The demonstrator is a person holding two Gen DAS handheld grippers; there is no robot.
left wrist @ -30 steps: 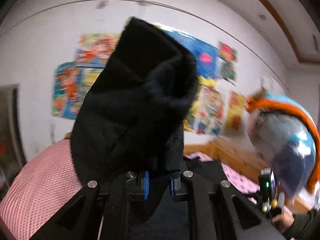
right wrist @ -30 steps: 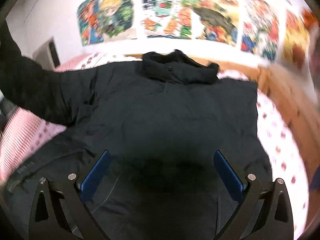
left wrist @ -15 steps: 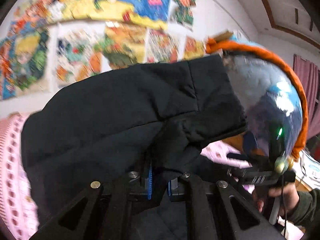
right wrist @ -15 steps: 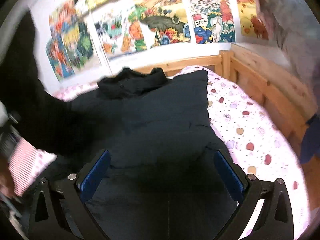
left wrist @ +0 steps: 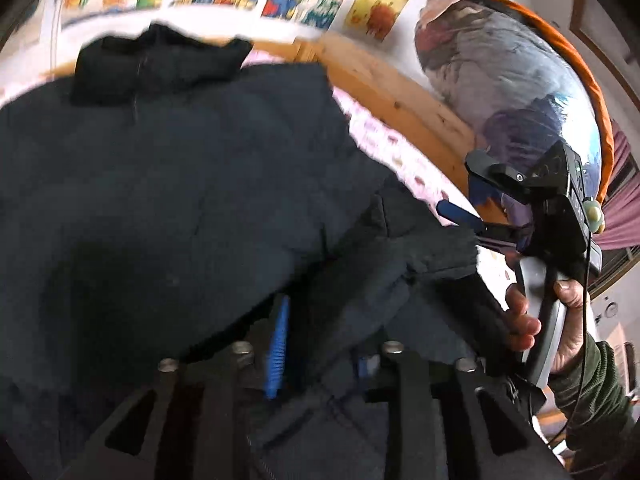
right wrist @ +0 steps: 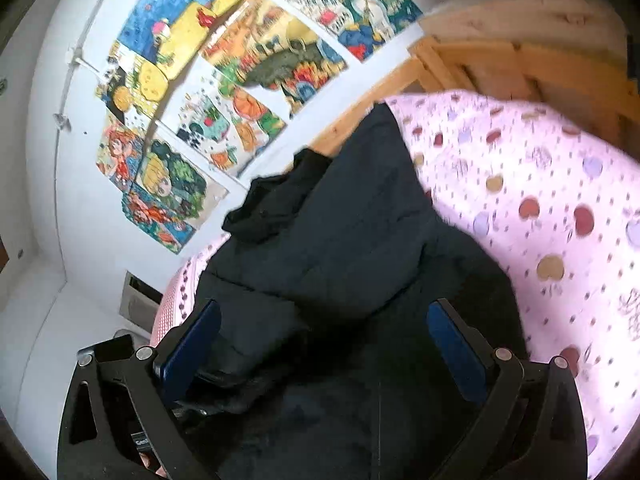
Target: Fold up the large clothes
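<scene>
left gripper (left wrist: 316, 344) is low over the black puffer jacket (left wrist: 180, 184). its jaws have just been opening, and now they stand a little apart. the sleeve (left wrist: 400, 264) of the jacket lies between them, but the picture is too blurry to tell if the blue pads (left wrist: 277, 344) touch the cloth.

right gripper (right wrist: 324, 356) has its jaws wide apart and nothing is in them. its blue pads (right wrist: 456, 348) hang just above the near part of the jacket. in the left wrist view you can see this gripper on the right side, with a hand (left wrist: 556, 320) in a dark green sleeve (left wrist: 592, 396) around its grey handle.

the jacket lies spread flat on a bed with a pink sheet (right wrist: 540, 208) that has coloured hearts and dots on it. the collar (left wrist: 160, 64) of the jacket is at the far end, close to the wall. the sleeve lies across the right side of the jacket body.

a wooden bed frame (left wrist: 400, 92) runs along the far and right side of the bed. bright cartoon posters (right wrist: 248, 72) cover the white wall behind it. a big shiny bag with an orange edge (left wrist: 512, 76) sits at the far right.
</scene>
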